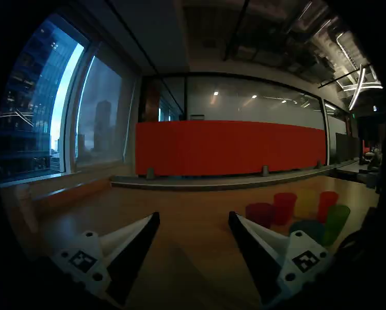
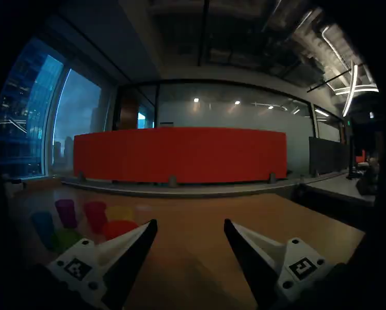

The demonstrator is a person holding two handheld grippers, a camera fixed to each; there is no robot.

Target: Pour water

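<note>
Spread wide with nothing between its fingers, the left tool point(image 1: 193, 215) hovers over the wooden counter point(image 1: 193, 194) and points at the red screen point(image 1: 229, 147) along the far side. Coloured cups point(image 1: 285, 207) stand upright in a tight cluster on the counter, in front of the screen's right end in the left gripper view. Equally wide and empty, the right tool point(image 2: 190, 223) faces the same screen. In the right gripper view the cups stand before the screen's left end, partly behind one finger. Tall windows point(image 1: 97, 124) adjoin the screen's left end.
</note>
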